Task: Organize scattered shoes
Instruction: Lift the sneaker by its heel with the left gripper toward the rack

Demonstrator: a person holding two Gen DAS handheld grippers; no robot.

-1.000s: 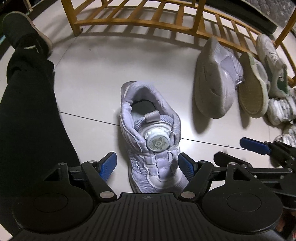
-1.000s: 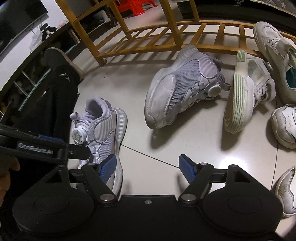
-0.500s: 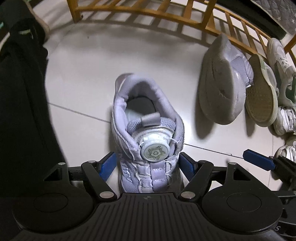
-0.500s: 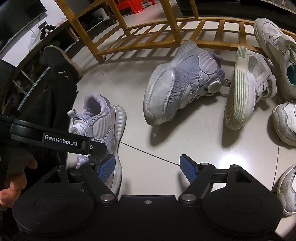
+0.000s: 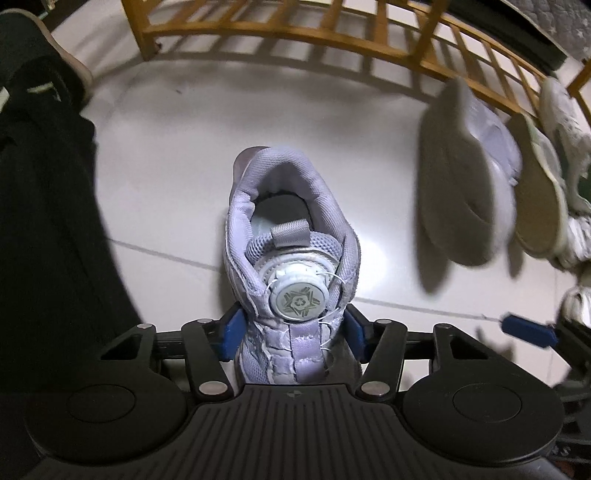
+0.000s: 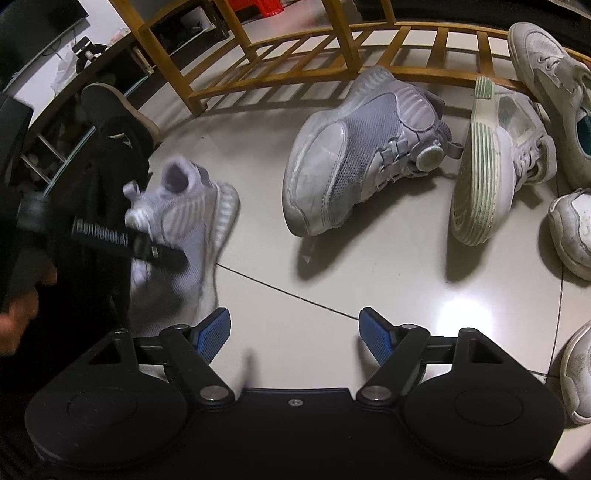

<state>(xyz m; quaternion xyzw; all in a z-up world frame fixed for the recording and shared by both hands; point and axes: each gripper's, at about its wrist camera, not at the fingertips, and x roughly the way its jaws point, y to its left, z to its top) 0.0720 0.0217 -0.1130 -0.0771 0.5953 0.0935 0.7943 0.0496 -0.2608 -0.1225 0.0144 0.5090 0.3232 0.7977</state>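
the left gripper (image 5: 293, 334) has its two blue-padded fingers (image 5: 232, 330) pressed against both sides of a lavender mesh sneaker with a round dial lace closure (image 5: 291, 258), clamped on its forefoot just below the dial; the shoe stands upright on the glossy pale tiled floor (image 5: 177, 155), heel pointing away from the camera toward the slatted bamboo shoe rack (image 5: 332, 26). from the right wrist view the same sneaker (image 6: 184, 218) is motion-blurred at the left side of the floor, with the left gripper's black arm across it. the right gripper (image 6: 295, 334) hangs above bare floor with its blue fingers (image 6: 214, 332) spread apart and nothing between them. the matching lavender dial sneaker (image 6: 362, 155) lies tipped on its side near the rack's lower rail, sole facing the camera in the left wrist view. just beside it, to its right, a white sneaker with a pale green ribbed sole (image 6: 491, 155) also lies on its side. a white sneaker with a teal lining (image 6: 554, 70) rests against the rack at the far right, and more white sneakers (image 6: 572, 229) sit along the floor's right edge. a person's black trouser leg (image 5: 44, 206) and dark shoe (image 5: 48, 48) fill the left side.
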